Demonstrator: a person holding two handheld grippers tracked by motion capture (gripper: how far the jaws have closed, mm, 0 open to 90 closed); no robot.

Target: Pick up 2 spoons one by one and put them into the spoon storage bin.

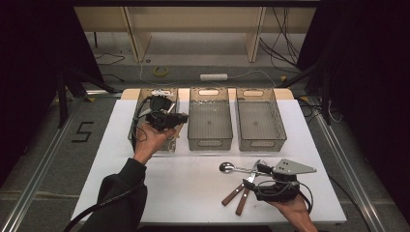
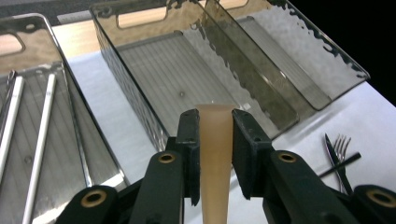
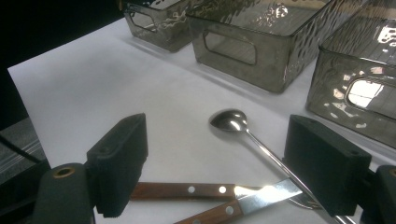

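My left gripper (image 1: 169, 119) hovers over the front right corner of the left bin (image 1: 136, 116). In the left gripper view, the left gripper (image 2: 215, 117) is shut on a tan tapered stick (image 2: 215, 158) that stands upright between the pads. Two silver rods (image 2: 43, 126) lie in that bin (image 2: 79, 116). My right gripper (image 1: 255, 176) rests low at the front right with its jaws wide apart. A metal spoon (image 3: 229, 120) and two wood-handled knives (image 3: 187, 190) lie under the right gripper (image 3: 217, 135). In the high view the spoon (image 1: 227, 167) and knives (image 1: 235, 193) sit left of it.
Three smoky plastic bins stand in a row at the back of the white table (image 1: 193, 193); the middle bin (image 1: 209, 140) and right bin (image 1: 261, 142) hold nothing. A fork (image 2: 342, 144) lies on the table in front of the bins.
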